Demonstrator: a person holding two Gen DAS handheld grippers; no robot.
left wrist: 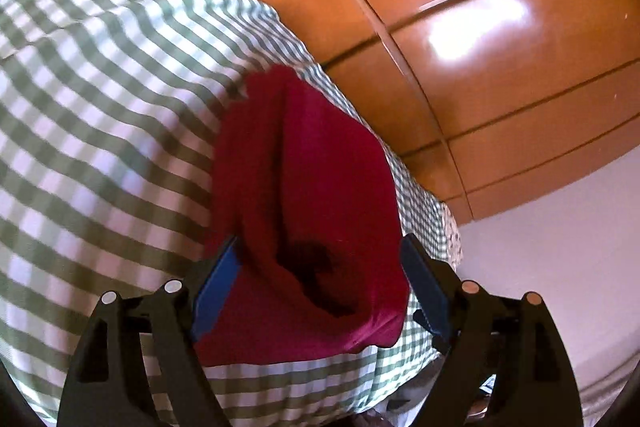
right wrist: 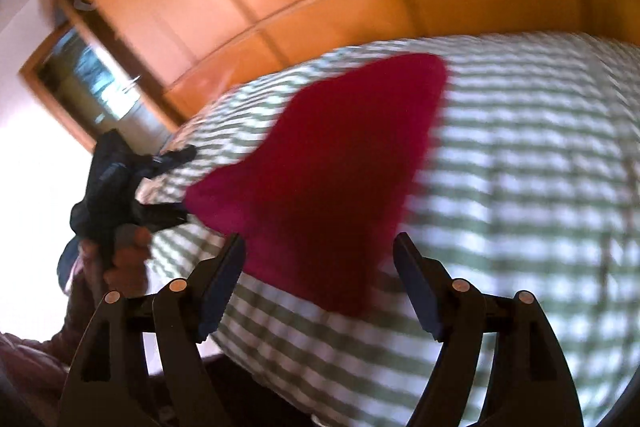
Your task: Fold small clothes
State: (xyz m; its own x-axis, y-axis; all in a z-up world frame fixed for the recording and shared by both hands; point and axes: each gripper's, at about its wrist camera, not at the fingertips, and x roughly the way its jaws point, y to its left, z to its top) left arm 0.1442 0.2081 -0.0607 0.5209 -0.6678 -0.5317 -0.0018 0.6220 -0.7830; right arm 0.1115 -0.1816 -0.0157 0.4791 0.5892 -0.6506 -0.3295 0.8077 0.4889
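Here, item by item, from the claws outward.

Left claw [left wrist: 320, 267] — spread wide, blue pads on either side of the red garment [left wrist: 308, 187]. The left-hand pad touches or overlaps the cloth edge; the right-hand pad sits just beside the cloth. Nothing is pinched between them; released. In the right wrist view the same claw [right wrist: 186, 183] appears at the garment's left corner with its two fingers apart, one above the other; the lower one meets the corner of the cloth.

Right claw [right wrist: 320, 267] — likewise spread wide, released, grasping nothing. The garment's near edge lies between its pads; whether either pad touches cloth cannot be told through the blur.

Red garment [right wrist: 320, 163] — small, lying on the bed, bunched into soft lengthwise folds with a dark hollow at the near end in the left wrist view.

Bed cover [left wrist: 100, 107] — green-and-white check, under and all around the garment.

Wardrobe [left wrist: 460, 7] — glossy orange-brown wood panels, beyond the far edge of the bed.

Hand [right wrist: 120, 259] — the person's, gripping the left claw's handle, left of the bed.

Door frame [right wrist: 76, 83] — wooden, far left, blurred.
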